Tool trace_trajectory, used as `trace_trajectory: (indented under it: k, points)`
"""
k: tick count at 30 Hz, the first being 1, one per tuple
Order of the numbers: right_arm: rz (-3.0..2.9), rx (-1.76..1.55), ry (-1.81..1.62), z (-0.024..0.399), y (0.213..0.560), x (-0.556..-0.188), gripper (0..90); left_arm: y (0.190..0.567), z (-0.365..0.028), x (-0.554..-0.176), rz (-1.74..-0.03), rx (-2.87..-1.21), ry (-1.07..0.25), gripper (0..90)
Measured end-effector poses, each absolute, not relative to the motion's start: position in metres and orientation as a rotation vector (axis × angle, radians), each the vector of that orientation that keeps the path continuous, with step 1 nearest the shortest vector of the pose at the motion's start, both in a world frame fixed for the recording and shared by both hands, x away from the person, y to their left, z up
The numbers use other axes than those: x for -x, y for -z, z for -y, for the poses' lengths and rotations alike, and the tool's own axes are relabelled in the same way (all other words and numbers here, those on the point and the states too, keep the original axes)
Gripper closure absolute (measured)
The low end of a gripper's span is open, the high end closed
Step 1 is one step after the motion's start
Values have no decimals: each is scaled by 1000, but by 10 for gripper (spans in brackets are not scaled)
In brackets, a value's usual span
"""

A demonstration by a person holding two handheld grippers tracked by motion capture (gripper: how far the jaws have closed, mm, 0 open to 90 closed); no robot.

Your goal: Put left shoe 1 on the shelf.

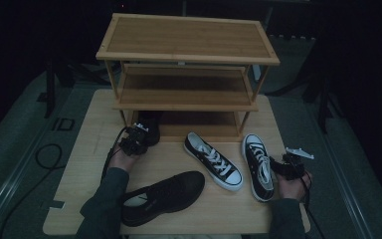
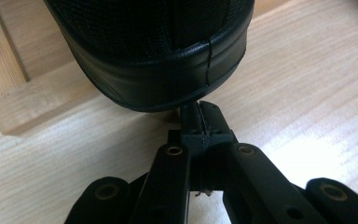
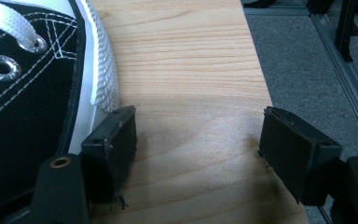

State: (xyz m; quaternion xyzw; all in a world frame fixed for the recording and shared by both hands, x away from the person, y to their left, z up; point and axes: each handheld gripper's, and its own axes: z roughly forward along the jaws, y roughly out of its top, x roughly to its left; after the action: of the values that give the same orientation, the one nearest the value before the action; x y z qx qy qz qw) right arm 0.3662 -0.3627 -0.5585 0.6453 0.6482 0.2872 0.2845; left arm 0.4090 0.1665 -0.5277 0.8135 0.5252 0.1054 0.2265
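A black shoe lies with its toe under the lowest shelf of a wooden shoe rack. In the left gripper view its rounded heel is right in front of my left gripper, whose jaws are shut together with their tips against the heel's lower edge. From above, the left gripper sits just left of that shoe. A second black shoe lies by my left forearm. My right gripper stands open over bare table, its left jaw beside a black-and-white sneaker.
Two black-and-white sneakers lie in front of the rack, with the right gripper just right of the second. The table's right edge runs close to the right jaw, with grey floor beyond. The rack's bottom rail lies left of the heel.
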Motion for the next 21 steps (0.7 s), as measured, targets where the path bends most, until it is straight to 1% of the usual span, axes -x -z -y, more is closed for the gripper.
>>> trace_trajectory:
  k: [9, 11, 14, 15, 16, 21]
  points:
    - [-1734, -1726, -768, 363, 558, -366, 272, 530, -168, -416, -1456, -2221, -288, 892]
    - [-1734, -1726, -769, 363, 559, -366, 272, 528, -169, -414, -1437, -2224, -274, 820]
    - [-1734, -1726, -769, 363, 558, -366, 272, 525, -170, -410, -1416, -2227, -268, 746]
    - [-1734, -1726, -769, 363, 558, -366, 272, 521, -173, -406, -1389, -2220, -255, 746]
    - [-1734, -1726, -769, 363, 558, -366, 272, 519, -174, -404, -1378, -2218, -251, 708]
    - [-1734, -1726, -769, 363, 558, -366, 271, 509, -178, -391, -1306, -2226, -235, 625]
